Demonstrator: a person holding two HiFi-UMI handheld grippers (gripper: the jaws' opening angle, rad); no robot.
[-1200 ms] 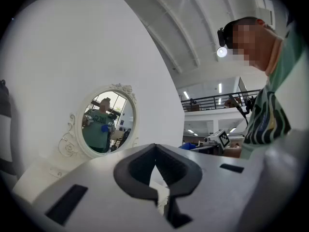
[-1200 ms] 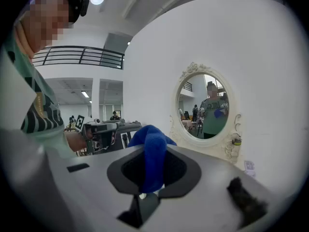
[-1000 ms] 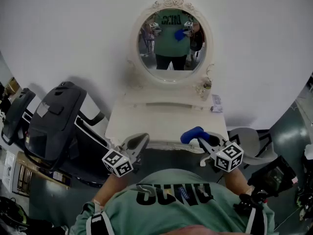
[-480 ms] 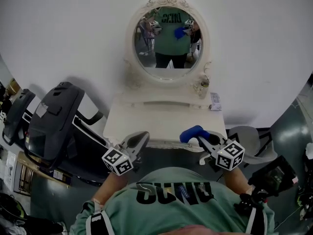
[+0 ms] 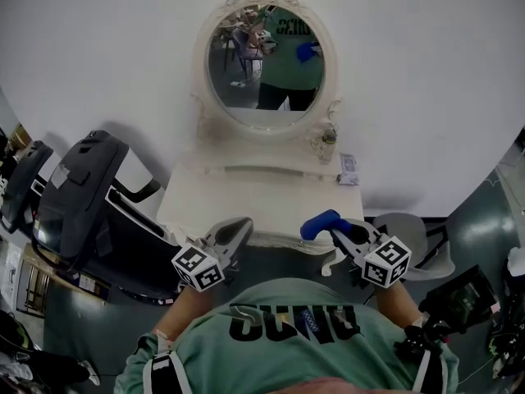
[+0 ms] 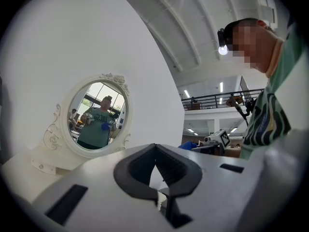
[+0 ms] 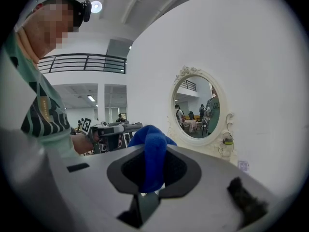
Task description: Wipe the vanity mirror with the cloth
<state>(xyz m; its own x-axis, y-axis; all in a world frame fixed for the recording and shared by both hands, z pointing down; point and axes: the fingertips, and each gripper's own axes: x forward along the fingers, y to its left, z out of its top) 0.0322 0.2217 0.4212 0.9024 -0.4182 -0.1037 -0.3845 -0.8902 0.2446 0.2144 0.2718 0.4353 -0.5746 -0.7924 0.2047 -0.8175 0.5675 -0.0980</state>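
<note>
An oval vanity mirror (image 5: 264, 64) in an ornate white frame stands on a white dressing table (image 5: 254, 203) against the wall; it also shows as the mirror (image 6: 96, 112) and the mirror (image 7: 195, 108). My right gripper (image 5: 328, 224) is shut on a blue cloth (image 5: 320, 222), the cloth (image 7: 150, 153) bulging out between its jaws, over the table's front right edge. My left gripper (image 5: 238, 230) hangs shut and empty at the table's front left; in its own view the gripper (image 6: 155, 166) holds nothing. Both are well short of the glass.
A dark treadmill (image 5: 78, 195) stands left of the table. A small bottle (image 5: 326, 144) and a small packet (image 5: 349, 169) sit on the table's right rear. A pale chair (image 5: 406, 240) is at the right. The person's green shirt (image 5: 287, 335) fills the bottom.
The head view has shifted: mirror and table slid left and up in the picture. Both grippers stay in about the same place, the right one still shut on the cloth.
</note>
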